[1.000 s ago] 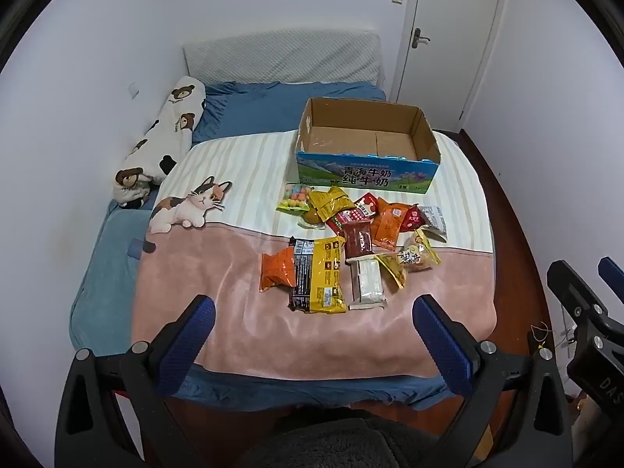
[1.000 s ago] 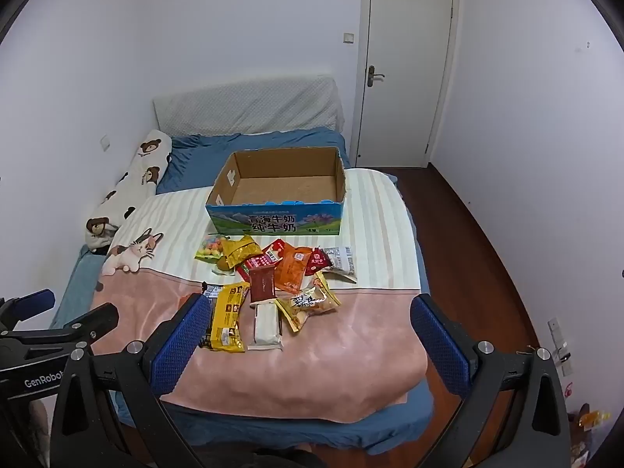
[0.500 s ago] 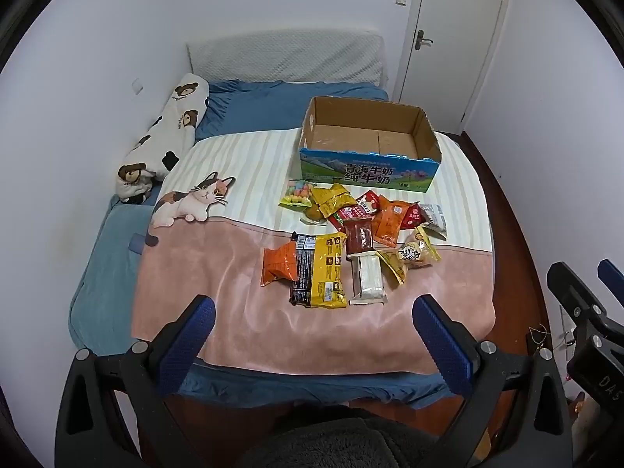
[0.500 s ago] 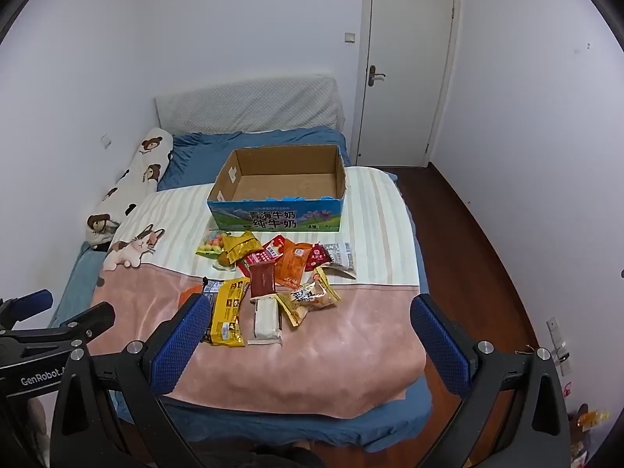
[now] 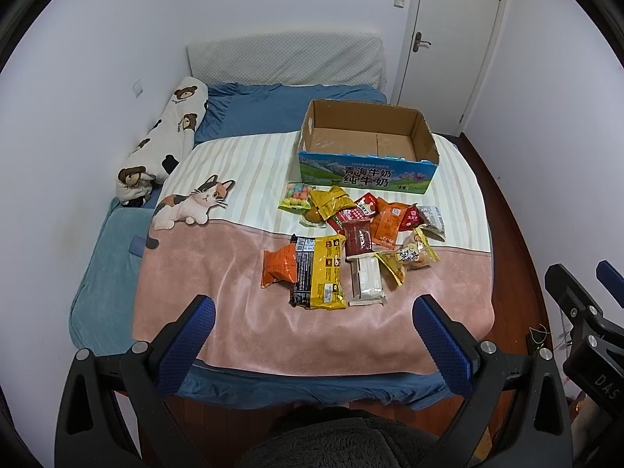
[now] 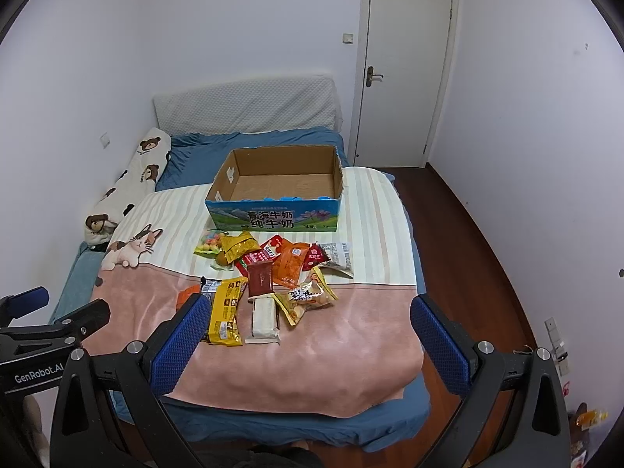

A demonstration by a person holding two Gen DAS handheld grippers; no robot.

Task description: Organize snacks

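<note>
You've edged slightly back, both grippers' jaws wide and empty, snacks (image 5: 343, 245) heaped at 6 o'clock of the box (image 5: 366, 148), ready for loading.

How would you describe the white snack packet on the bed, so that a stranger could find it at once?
Start at the open cardboard box on the striped part of the blanket; the snack pile lies just in front of it. At the pile's near edge, on the pink part, lies the white packet, beside the yellow-and-black packet. It is the only plain white one; its neighbours are brightly coloured.
</note>
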